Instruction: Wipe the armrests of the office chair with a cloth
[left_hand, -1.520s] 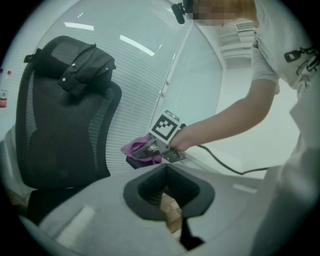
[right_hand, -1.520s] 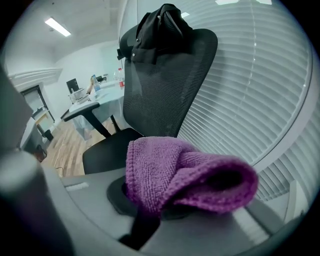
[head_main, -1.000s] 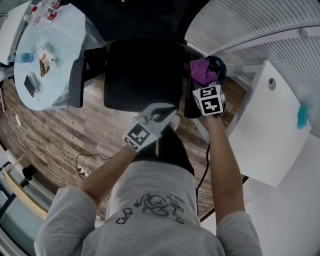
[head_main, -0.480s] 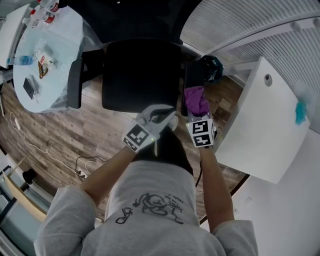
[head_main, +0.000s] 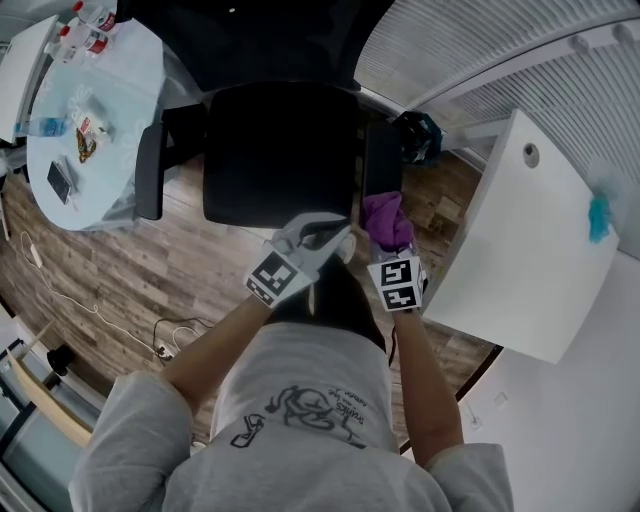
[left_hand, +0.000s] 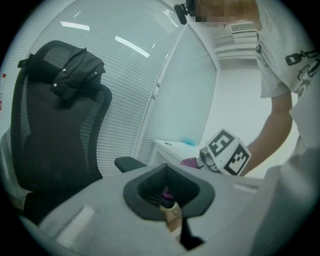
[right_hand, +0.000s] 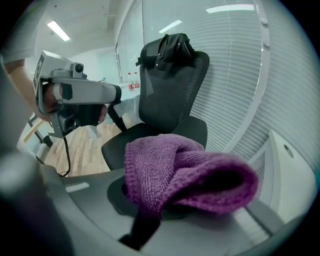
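You've dragged the cloth (head_main: 384, 218) back along the right armrest (head_main: 380, 160), right gripper (head_main: 388, 240) clamped on it; left gripper (head_main: 325, 232) closed, empty; left armrest (head_main: 152, 165) probably still to do

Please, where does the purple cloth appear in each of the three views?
Head view: purple cloth, right of centre, near an armrest.
Left gripper view: small, just right of centre.
Right gripper view: large, centre foreground.
Shared landmark: the black office chair.
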